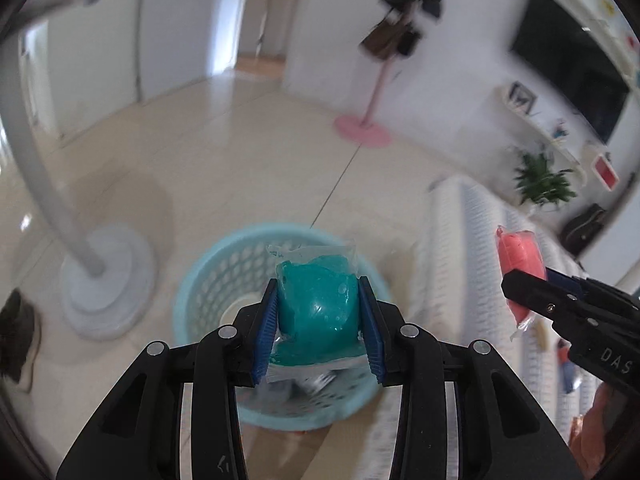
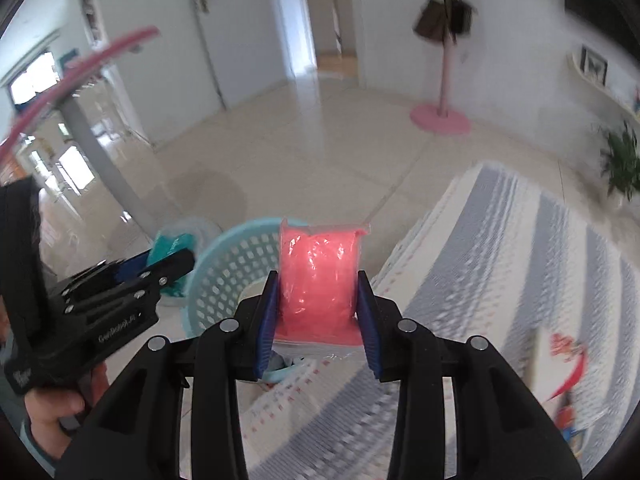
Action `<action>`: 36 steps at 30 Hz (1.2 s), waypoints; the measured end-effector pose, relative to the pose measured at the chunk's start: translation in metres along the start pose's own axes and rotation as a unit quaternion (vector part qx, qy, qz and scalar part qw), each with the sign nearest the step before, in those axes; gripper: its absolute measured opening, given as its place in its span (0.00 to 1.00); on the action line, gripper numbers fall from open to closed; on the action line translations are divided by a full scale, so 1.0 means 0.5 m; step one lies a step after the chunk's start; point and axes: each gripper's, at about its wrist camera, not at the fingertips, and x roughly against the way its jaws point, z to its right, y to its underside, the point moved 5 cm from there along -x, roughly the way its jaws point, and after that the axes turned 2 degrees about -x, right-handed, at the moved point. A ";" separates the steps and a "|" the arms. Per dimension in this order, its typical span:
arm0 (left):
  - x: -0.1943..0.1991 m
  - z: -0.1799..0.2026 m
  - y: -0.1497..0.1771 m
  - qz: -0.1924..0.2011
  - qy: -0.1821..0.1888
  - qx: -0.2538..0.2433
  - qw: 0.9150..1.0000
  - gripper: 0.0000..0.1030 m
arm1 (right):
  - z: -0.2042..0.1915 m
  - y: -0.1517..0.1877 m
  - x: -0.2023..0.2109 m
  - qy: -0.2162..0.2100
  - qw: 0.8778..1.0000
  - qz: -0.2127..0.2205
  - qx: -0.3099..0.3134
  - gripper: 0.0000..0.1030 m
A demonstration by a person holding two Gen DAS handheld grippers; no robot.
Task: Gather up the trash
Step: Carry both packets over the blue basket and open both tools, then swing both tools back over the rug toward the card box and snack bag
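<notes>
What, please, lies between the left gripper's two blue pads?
A clear packet of teal putty, clamped by the left gripper above the light-blue basket, in the left wrist view.

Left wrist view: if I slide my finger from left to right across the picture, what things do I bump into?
Lamp base → blue basket → teal packet in the left tongs → striped mat → pink packet in the right tongs.
</notes>
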 end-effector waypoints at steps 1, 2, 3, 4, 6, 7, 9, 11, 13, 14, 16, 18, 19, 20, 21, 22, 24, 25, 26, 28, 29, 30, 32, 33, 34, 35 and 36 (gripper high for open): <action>-0.013 -0.016 0.000 -0.008 0.000 0.009 1.000 0.35 | -0.004 0.001 -0.026 -0.009 1.000 -0.016 -0.013 0.33; -0.029 -0.029 0.006 -0.017 0.000 0.016 1.000 0.35 | -0.003 0.003 -0.039 -0.013 0.999 -0.025 -0.019 0.33; -0.042 -0.039 0.011 -0.025 -0.001 0.019 1.000 0.35 | -0.007 0.006 -0.061 -0.017 0.999 -0.036 -0.026 0.33; -0.053 -0.046 0.012 -0.031 -0.002 0.020 0.999 0.35 | -0.009 0.009 -0.078 -0.019 0.998 -0.044 -0.034 0.33; -0.071 -0.054 0.019 -0.041 -0.006 0.023 0.999 0.35 | -0.008 0.012 -0.103 -0.022 0.997 -0.055 -0.051 0.33; -0.078 -0.057 0.022 -0.044 -0.005 0.023 0.999 0.35 | -0.010 0.012 -0.111 -0.017 0.997 -0.057 -0.056 0.33; -0.087 -0.059 0.022 -0.046 -0.006 0.021 0.999 0.37 | -0.008 0.004 -0.127 -0.007 0.997 -0.055 -0.062 0.34; -0.090 -0.071 0.020 -0.041 -0.011 0.024 0.999 0.46 | -0.013 0.000 -0.132 -0.019 0.996 -0.054 -0.074 0.38; -0.096 -0.080 0.033 -0.040 -0.014 0.031 0.999 0.58 | -0.011 -0.001 -0.128 -0.034 0.994 -0.052 -0.088 0.43; -0.095 -0.085 0.034 -0.039 -0.011 0.035 0.999 0.58 | -0.004 0.003 -0.122 -0.046 0.993 -0.052 -0.092 0.43; -0.089 -0.088 0.037 -0.039 0.003 0.042 0.998 0.58 | 0.000 0.005 -0.108 -0.054 0.993 -0.047 -0.092 0.43; -0.080 -0.088 0.043 -0.036 0.006 0.045 0.998 0.59 | 0.013 0.010 -0.089 -0.053 0.994 -0.041 -0.091 0.43; -0.077 -0.084 0.045 -0.034 0.010 0.046 0.998 0.59 | 0.016 0.013 -0.081 -0.056 0.993 -0.040 -0.092 0.43; -0.069 -0.077 0.047 -0.030 0.019 0.048 0.998 0.59 | 0.017 0.015 -0.076 -0.057 0.993 -0.039 -0.092 0.43; -0.063 -0.069 0.048 -0.027 0.026 0.049 0.998 0.58 | 0.020 0.019 -0.064 -0.053 0.994 -0.035 -0.088 0.43; -0.061 -0.060 0.047 -0.024 0.029 0.048 0.998 0.58 | 0.023 0.023 -0.056 -0.049 0.995 -0.032 -0.085 0.43; -0.049 -0.035 0.047 -0.019 0.039 0.043 0.998 0.58 | 0.028 0.027 -0.030 -0.040 0.996 -0.023 -0.076 0.43; -0.043 -0.023 0.046 -0.017 0.043 0.041 0.998 0.58 | 0.030 0.030 -0.016 -0.034 0.997 -0.018 -0.070 0.43; -0.035 -0.012 0.045 -0.014 0.046 0.037 0.998 0.57 | 0.030 0.029 -0.005 -0.030 0.997 -0.015 -0.067 0.43; -0.014 0.014 0.040 -0.006 0.057 0.026 0.998 0.55 | 0.036 0.035 0.031 -0.022 0.998 -0.001 -0.057 0.43; -0.003 0.028 0.038 -0.001 0.063 0.021 0.998 0.55 | 0.037 0.038 0.049 -0.018 0.998 0.006 -0.052 0.43; 0.013 0.049 0.034 0.004 0.070 0.015 0.997 0.55 | 0.042 0.041 0.074 -0.012 0.999 0.016 -0.047 0.43; 0.037 0.085 0.030 0.013 0.087 0.003 0.996 0.55 | 0.056 0.045 0.117 -0.001 0.999 0.033 -0.043 0.43; 0.051 0.107 0.029 0.019 0.098 -0.005 0.995 0.55 | 0.069 0.050 0.146 0.004 0.998 0.044 -0.043 0.43; 0.060 0.127 0.030 0.022 0.105 -0.013 0.994 0.55 | 0.084 0.055 0.175 0.011 0.998 0.055 -0.043 0.43; 0.072 0.155 0.031 0.025 0.115 -0.025 0.993 0.55 | 0.095 0.059 0.195 0.016 0.997 0.063 -0.043 0.43; 0.079 0.175 0.033 0.026 0.122 -0.033 0.992 0.55 | 0.114 0.066 0.224 0.026 0.996 0.074 -0.043 0.43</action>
